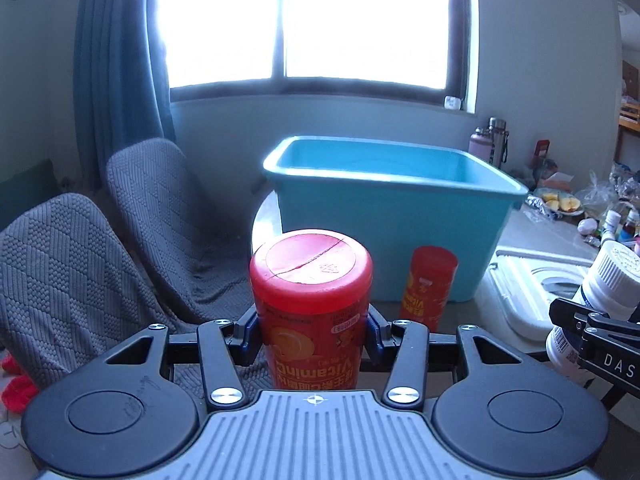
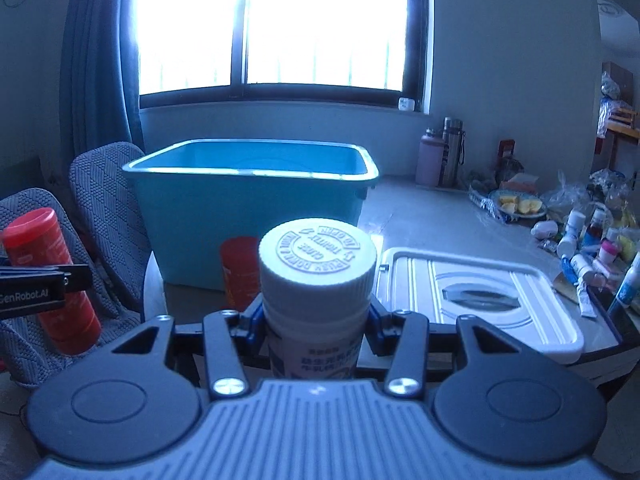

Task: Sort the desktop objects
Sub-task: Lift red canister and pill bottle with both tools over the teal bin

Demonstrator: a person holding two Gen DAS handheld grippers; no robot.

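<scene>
1. near the front edge of the table, both grippers carry a load: the left gripper (image 1: 312,332) has its jaws pinching a red vitamin canister (image 1: 311,300) by the body, upright, cap towards the camera.
2. the right gripper (image 2: 316,328) has its jaws pinching a white pill bottle (image 2: 317,280) just below its ribbed cap, also upright.
3. each held thing shows in the other view: the white bottle at the right edge of the left wrist view, the red canister at the left edge of the right wrist view, so the two hands are side by side.
4. farther off stands a teal bin (image 1: 384,236), open-topped and, as far as its inside shows, with nothing in it. a second red canister (image 1: 429,288) stands on the table just in front of its near wall.
5. to the right lies a white lid (image 2: 480,300), flat on the table; beyond it, small bottles and clutter.
6. judged step: carrying both picks towards the bin. the next move calls for lifting each above the near rim, clearing the standing canister, and only then spreading the jaws over the bin's inside.
</scene>
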